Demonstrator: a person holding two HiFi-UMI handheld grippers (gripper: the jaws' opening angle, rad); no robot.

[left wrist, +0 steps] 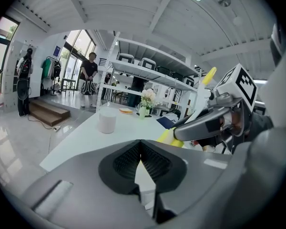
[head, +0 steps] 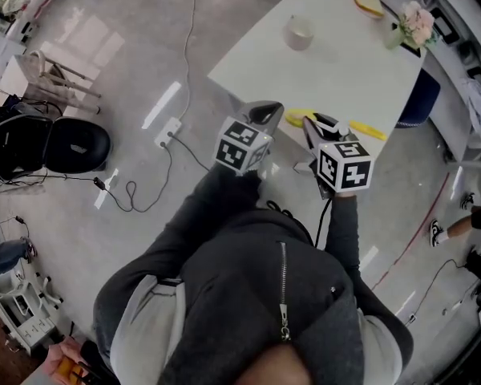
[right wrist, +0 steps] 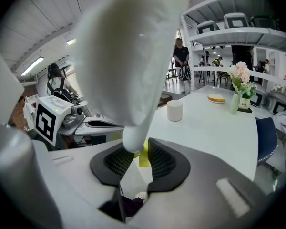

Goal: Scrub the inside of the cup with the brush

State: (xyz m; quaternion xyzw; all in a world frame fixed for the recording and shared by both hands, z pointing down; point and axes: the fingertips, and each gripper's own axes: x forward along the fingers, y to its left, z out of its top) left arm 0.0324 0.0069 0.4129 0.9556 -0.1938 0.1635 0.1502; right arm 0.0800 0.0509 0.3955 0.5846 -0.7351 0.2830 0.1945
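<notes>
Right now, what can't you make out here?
Inside of the cup: too small in the head view, side-on in both gripper views.
Head of the brush: blurred against the lens and cut off by the top edge in the right gripper view.
The brush in the head view: mostly hidden behind the right gripper; only yellow bits show.

Open table (head: 345,79) surrounds the cup (head: 299,32); flowers (head: 415,22) and plate (head: 369,5) stand well beyond.

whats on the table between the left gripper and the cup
Nothing. In the left gripper view, only bare white table lies between the shut left gripper and the cup.
</notes>
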